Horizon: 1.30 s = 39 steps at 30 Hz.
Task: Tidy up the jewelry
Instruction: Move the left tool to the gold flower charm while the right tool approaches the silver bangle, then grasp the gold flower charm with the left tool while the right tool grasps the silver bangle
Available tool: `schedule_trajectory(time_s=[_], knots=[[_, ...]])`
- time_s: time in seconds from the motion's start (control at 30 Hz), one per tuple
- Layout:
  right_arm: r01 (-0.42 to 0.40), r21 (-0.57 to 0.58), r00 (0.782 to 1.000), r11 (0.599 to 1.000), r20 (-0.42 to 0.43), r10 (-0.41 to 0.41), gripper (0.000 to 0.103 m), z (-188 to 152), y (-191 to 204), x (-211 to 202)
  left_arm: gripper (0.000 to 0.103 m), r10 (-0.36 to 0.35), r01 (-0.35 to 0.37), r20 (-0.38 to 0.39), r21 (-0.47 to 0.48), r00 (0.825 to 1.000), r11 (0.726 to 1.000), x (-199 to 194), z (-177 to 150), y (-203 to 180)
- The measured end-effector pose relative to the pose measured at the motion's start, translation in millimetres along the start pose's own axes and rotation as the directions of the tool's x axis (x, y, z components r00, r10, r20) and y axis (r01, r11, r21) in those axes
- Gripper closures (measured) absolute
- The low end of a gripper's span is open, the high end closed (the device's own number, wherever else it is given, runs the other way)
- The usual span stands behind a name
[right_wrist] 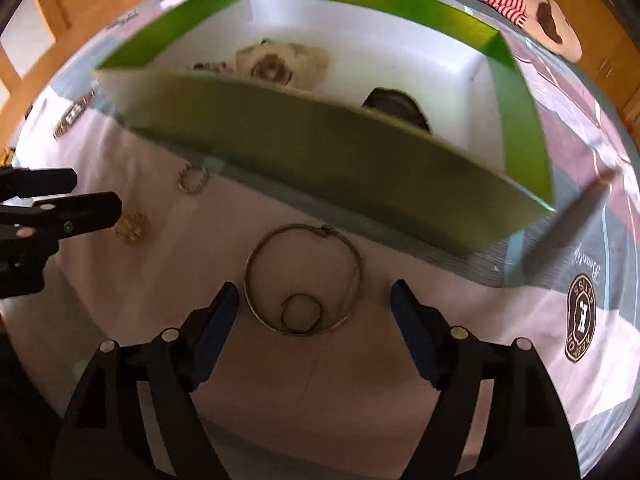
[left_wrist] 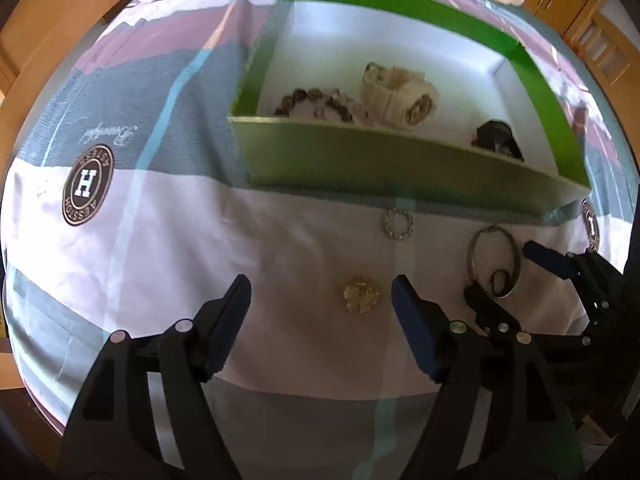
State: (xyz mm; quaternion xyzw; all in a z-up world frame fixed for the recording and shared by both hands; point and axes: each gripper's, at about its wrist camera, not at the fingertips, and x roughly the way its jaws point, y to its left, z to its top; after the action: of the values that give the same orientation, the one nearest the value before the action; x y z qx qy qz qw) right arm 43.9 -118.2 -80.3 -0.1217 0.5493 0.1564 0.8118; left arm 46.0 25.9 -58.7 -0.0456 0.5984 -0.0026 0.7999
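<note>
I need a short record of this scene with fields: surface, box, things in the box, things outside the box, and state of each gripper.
surface: bedsheet with round logo patches
box: green box, open, white inside
in box: beaded bracelet, cream bracelet, dark item
outside box: gold piece, small silver ring, large bangle with a small dark ring inside it
left gripper: open, above the gold piece
right gripper: open, above the bangle

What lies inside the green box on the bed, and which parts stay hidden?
Inside the green box: a beaded bracelet, a cream bracelet and a dark piece. The near wall covers their lower edges and the floor just behind it.
</note>
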Motion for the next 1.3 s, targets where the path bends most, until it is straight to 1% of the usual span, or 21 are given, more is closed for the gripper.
schedule_trajectory(time_s=[0.03,0.1,0.13,0.17,0.2,0.3,0.43,0.57,0.73,1.03,1.1,1.13,1.2,1.23,1.3], knots=[[-0.006,0.002,1.000,1.000,0.020,0.006,0.025,-0.1,0.9,-0.4,0.026,0.000,0.000,-0.008,0.000,1.000,1.000,2.3,-0.4,-0.2],[-0.015,0.009,1.000,1.000,0.025,0.015,0.025,0.4,1.0,-0.1,0.024,-0.002,0.002,-0.023,-0.001,1.000,1.000,6.1,-0.9,-0.8],[-0.021,0.018,0.999,1.000,0.025,0.021,0.027,0.4,0.3,0.2,0.024,-0.002,0.002,-0.028,0.000,1.000,1.000,7.7,-1.3,-1.2],[-0.029,0.027,0.999,0.999,0.029,0.028,0.039,-0.1,-0.6,-0.1,0.023,0.000,0.000,-0.033,0.001,0.999,1.000,9.1,-1.4,-1.5],[-0.040,0.032,0.999,0.999,0.035,0.039,0.042,-0.5,-1.3,-1.9,0.023,0.004,-0.003,-0.038,0.002,0.999,1.000,11.6,-1.3,-1.0],[-0.070,0.035,0.997,0.997,0.017,0.069,0.042,-1.9,-2.7,-5.7,0.022,0.011,-0.011,-0.054,0.008,0.998,1.000,17.2,-1.9,-2.4],[-0.076,0.044,0.997,0.996,0.002,0.076,0.042,-6.0,-4.2,-8.6,0.022,0.021,-0.019,-0.062,0.030,0.998,0.999,22.3,-4.3,-7.9],[-0.073,0.053,0.997,0.996,-0.009,0.074,0.042,-6.4,-7.1,-7.2,0.021,0.046,-0.042,-0.064,0.051,0.997,0.998,28.6,-6.4,-14.6],[-0.053,0.034,0.999,0.998,-0.007,0.053,0.042,-9.6,-6.4,-6.3,0.020,0.088,-0.085,-0.050,0.069,0.995,0.994,34.2,-5.9,-23.2],[-0.040,0.032,0.999,0.999,-0.005,0.040,0.041,-6.6,-0.2,-6.1,0.019,0.085,-0.081,-0.044,0.071,0.995,0.994,31.6,-6.1,-20.6],[-0.036,0.032,0.999,0.999,-0.004,0.036,0.041,-7.2,0.2,-6.6,0.024,0.084,-0.081,-0.040,0.078,0.996,0.994,31.2,-5.7,-22.2],[-0.035,0.032,0.999,0.999,-0.004,0.035,0.041,-8.5,-0.1,-7.2,0.025,0.084,-0.081,-0.038,0.080,0.996,0.993,27.9,-11.8,-24.2],[-0.035,0.033,0.999,0.999,-0.004,0.035,0.041,-9.0,0.6,-7.3,0.034,0.083,-0.080,-0.030,0.088,0.996,0.993,25.2,-12.2,-26.0],[-0.034,0.032,0.999,0.999,-0.004,0.034,0.041,-8.9,0.7,-7.4,0.036,0.080,-0.077,-0.026,0.090,0.996,0.993,24.4,-13.1,-27.5],[-0.034,0.032,0.999,0.999,-0.004,0.035,0.041,-8.9,0.5,-7.3,0.049,0.069,-0.067,-0.021,0.090,0.997,0.994,21.2,-12.8,-28.1]])
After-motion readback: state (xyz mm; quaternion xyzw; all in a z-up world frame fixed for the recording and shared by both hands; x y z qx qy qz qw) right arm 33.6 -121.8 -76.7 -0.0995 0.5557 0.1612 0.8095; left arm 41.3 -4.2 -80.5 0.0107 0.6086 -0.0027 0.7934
